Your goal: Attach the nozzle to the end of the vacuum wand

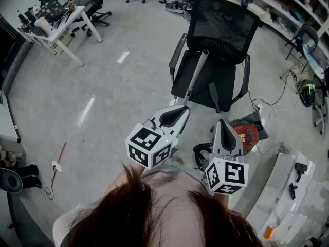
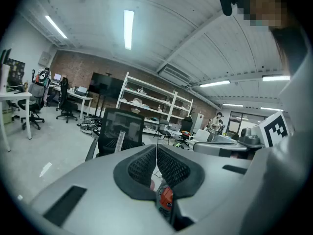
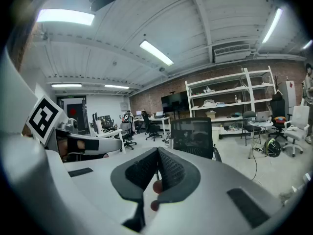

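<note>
Between the ribbed black pads (image 2: 141, 168) of your left gripper (image 2: 156, 154) no gap shows: the jaws are pressed together on nothing, with only a blur of red visible below them. Your right gripper (image 3: 157, 164) is the same, jaws closed and empty. Both grippers are held side by side in front of you, slightly apart, each with its marker cube (image 1: 148, 146) nearest your body and its jaws pointing away across the workshop floor (image 1: 118, 86).

Just ahead of the left gripper, the vacuum wand (image 1: 198, 72) (a pale silver tube) leans on a black office chair (image 1: 218, 30). Its lower end rests at the front of the seat and its upper end reaches toward the mesh backrest. Neither gripper touches it.

Beyond the tip of the right gripper, a red vacuum body (image 1: 248, 135) sits on the floor beside the chair, and a black hose (image 1: 199, 153) curls near it. At the lower right, a white board (image 1: 280, 189) carries two small dark pieces (image 1: 299, 168); whether either is the nozzle cannot be told from the head view.

Farther off, a cluttered white table (image 1: 77, 15) stands at the upper left and shelving (image 1: 280, 9) lines the upper right.
</note>
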`<state>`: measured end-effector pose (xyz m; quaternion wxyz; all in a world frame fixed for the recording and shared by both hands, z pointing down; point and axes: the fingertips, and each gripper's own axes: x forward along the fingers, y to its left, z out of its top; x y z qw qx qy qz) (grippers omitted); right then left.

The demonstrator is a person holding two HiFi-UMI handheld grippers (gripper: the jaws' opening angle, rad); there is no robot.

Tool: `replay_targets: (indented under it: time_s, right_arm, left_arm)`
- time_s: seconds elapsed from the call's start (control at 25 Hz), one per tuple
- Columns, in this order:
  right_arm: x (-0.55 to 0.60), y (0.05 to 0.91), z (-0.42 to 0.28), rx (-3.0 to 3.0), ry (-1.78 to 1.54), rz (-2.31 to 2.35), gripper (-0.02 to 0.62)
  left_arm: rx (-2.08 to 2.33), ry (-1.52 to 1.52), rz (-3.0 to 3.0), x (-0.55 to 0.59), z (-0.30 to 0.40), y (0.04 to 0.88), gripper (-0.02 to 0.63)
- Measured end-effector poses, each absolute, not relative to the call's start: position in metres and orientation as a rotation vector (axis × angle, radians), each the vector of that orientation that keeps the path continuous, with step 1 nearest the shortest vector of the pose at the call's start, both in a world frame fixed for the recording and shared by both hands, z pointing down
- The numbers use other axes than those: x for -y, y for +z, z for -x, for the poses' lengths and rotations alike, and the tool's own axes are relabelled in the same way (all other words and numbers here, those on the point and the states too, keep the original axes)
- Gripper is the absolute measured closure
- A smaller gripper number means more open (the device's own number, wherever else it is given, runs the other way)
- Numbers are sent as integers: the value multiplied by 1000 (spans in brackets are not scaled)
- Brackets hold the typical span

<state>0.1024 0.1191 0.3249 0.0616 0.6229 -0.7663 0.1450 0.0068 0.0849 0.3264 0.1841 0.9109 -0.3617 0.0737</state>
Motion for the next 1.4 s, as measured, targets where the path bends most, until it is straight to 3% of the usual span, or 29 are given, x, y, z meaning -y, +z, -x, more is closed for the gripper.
replay_targets:
  time_s: [1.4]
  right_arm:
    - [33,328,-29,2156,517,-2229,569]
  left_arm:
    - [609,284,-2747,85,60,339,589]
